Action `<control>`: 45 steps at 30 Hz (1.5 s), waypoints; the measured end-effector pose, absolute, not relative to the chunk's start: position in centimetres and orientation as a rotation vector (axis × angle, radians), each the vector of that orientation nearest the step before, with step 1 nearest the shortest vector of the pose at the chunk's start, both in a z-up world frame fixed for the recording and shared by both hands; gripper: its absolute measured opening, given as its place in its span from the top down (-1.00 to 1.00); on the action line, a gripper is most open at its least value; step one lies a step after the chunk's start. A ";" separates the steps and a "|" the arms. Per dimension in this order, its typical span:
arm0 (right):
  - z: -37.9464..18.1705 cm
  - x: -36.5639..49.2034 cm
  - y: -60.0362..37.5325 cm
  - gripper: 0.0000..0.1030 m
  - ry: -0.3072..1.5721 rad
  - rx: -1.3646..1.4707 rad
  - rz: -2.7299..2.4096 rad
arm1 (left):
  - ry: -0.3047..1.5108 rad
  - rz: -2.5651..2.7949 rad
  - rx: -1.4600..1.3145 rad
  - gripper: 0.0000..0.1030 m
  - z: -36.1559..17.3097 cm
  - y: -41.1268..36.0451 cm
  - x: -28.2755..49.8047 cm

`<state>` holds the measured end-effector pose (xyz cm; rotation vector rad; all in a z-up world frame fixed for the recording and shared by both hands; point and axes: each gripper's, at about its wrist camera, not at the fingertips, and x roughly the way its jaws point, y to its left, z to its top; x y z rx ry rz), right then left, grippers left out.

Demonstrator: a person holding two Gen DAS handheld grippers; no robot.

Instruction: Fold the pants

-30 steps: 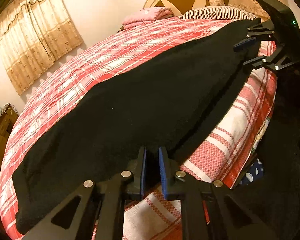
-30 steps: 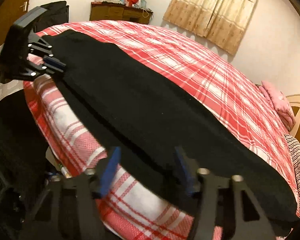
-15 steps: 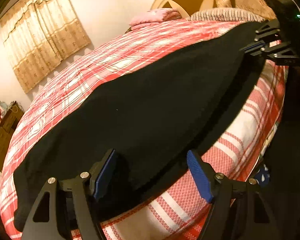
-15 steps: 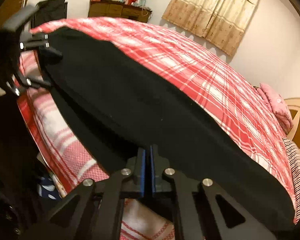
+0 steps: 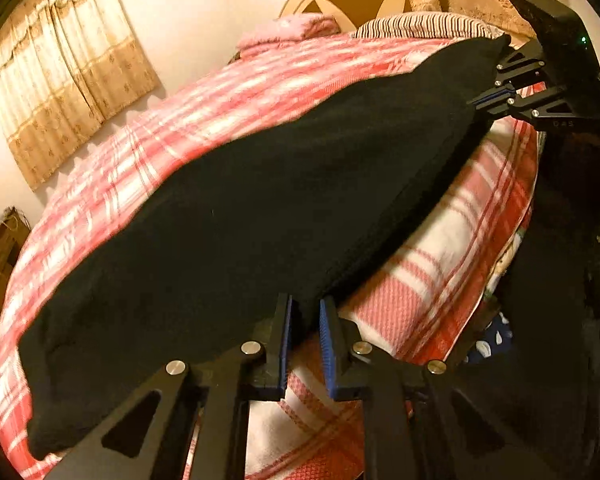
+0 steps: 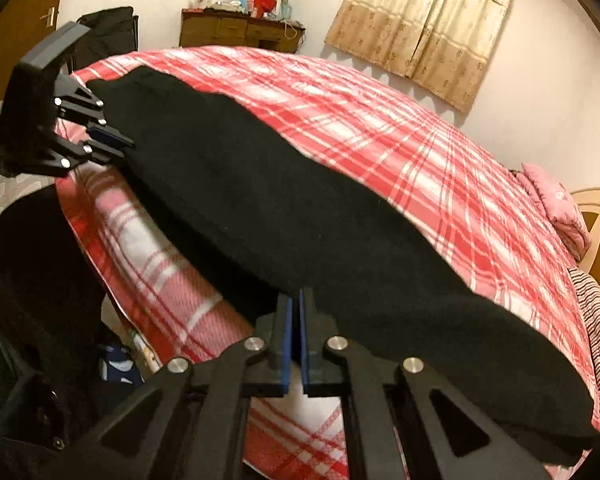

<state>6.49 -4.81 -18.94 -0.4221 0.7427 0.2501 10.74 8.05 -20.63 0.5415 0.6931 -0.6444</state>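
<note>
Since a moment ago both my grippers have snapped shut on the near edge of the pants (image 5: 260,208), which lie stretched lengthwise along the near side of the bed (image 5: 204,112). My left gripper (image 5: 304,320) is clenched on the fabric toward the foot end of the pants, its blue pads nearly meeting with black cloth pinched between them. My right gripper (image 6: 299,308) is clamped fully on the same edge toward the headboard end, pads together on the cloth. Past the pants, the red plaid blanket (image 6: 380,120) covers the bed. Beyond the bed hang tan curtains (image 6: 428,24), with a wooden dresser (image 6: 240,32) against the wall.
</note>
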 end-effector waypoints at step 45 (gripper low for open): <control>-19.2 33.0 1.0 0.85 1.049 0.435 0.594 | 0.645 -0.483 0.284 -0.38 -22.2 14.3 13.5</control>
